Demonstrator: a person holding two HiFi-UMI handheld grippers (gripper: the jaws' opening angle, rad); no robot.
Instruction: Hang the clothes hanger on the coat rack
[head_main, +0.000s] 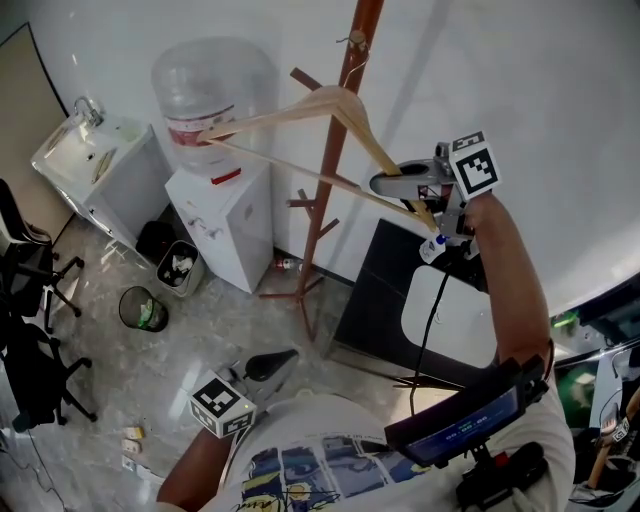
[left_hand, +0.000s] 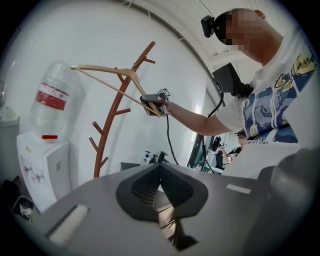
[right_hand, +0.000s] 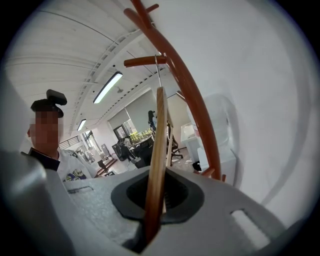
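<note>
Head view: the right gripper (head_main: 400, 185) clamps one end of the clothes hanger (head_main: 300, 118), whose long axis crosses the coat rack (head_main: 322, 180). Left gripper view: the left gripper (left_hand: 161, 169) is closed, empty and farther from the rack. Right gripper view: the hook seems to be just beside a rack peg.

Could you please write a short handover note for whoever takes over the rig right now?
Right gripper: shut on one end of the wooden hanger, raised beside the coat rack.
Left gripper: shut, empty, held low.
Done: hanger lifted, its hook at an upper peg.
Left: I cannot tell whether the hook bears on the peg. Seat it, open the jaws, withdraw.
</note>
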